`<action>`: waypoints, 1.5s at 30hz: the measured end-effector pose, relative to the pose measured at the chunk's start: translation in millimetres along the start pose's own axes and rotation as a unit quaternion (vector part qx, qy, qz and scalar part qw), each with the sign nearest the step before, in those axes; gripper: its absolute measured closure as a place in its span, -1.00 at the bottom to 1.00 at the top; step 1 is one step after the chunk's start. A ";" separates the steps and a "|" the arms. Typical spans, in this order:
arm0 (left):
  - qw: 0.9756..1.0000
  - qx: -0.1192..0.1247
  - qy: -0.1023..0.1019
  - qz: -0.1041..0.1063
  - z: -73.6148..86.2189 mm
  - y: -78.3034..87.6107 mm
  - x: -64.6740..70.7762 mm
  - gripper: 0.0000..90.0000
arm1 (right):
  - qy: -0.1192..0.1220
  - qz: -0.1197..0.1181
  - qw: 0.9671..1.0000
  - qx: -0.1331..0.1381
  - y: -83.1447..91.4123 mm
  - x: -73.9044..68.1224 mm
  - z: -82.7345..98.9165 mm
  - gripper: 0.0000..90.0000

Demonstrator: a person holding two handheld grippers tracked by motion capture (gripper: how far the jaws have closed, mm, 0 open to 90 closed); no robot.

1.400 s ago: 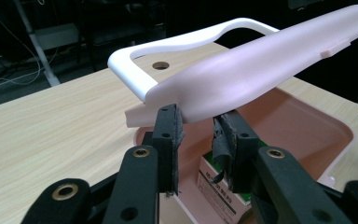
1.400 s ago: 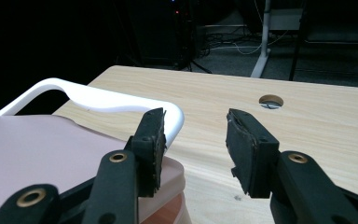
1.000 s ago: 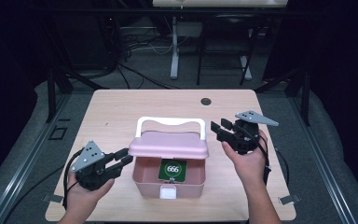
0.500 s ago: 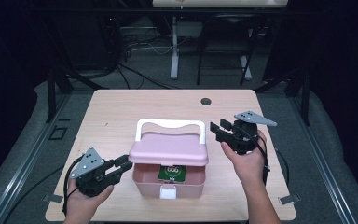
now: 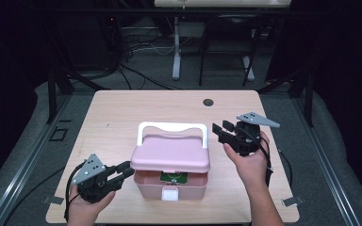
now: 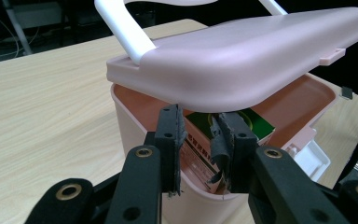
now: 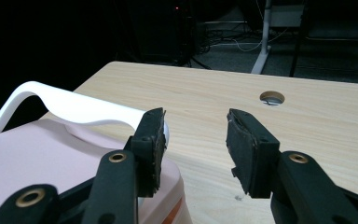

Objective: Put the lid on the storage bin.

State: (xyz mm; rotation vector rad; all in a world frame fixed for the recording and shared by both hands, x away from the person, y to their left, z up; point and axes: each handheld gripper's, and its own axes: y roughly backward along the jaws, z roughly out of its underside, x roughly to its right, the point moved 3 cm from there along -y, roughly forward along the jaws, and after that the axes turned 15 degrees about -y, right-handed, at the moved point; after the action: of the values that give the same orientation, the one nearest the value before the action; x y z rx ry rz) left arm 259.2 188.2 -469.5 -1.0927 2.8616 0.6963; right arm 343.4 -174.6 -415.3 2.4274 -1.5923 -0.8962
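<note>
A pink box (image 5: 155, 187) with a white handle (image 5: 172, 127) stands near the table's front edge. Its lid (image 5: 170, 153) is lifted a little at the front, and a green pack (image 5: 173, 177) shows inside. My left gripper (image 5: 125, 170) is at the box's left front corner. In the left gripper view my left gripper (image 6: 199, 140) is open by a narrow gap, with the jaw tips just under the lid (image 6: 242, 51) and nothing between them. My right gripper (image 5: 220, 128) is open beside the handle's right end. The right gripper view shows my right gripper (image 7: 193, 135) empty, with the handle (image 7: 74, 105) to its left.
A white latch (image 5: 169, 194) hangs on the box's front wall. The wooden table (image 5: 122, 113) has a round cable hole (image 5: 208, 102) at the back right. Dark floor, cables and stands lie beyond the far edge.
My left gripper has drawn back toward the near edge. The lid has come down, and less of the green pack shows. The right gripper has hardly moved.
</note>
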 end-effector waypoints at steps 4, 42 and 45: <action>1.000 -0.003 0.003 0.002 3.1 -0.3 1.4 0.60 | -0.001 0.000 1.000 -0.001 0.2 0.3 0.0 0.26; 0.999 -0.036 0.009 0.024 35.4 -2.9 12.5 0.63 | -0.001 0.005 1.000 -0.006 -3.9 2.5 3.4 0.24; 0.999 -0.036 0.009 0.025 36.3 -3.0 12.6 0.62 | -0.001 0.005 1.000 -0.005 -4.4 2.7 3.6 0.24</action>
State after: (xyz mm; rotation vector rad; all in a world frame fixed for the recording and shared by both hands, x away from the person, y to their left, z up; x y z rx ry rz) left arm 246.0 192.9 -505.3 -1.0438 2.9107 0.8033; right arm 345.8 -174.1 -421.0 2.4102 -1.5951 -0.9047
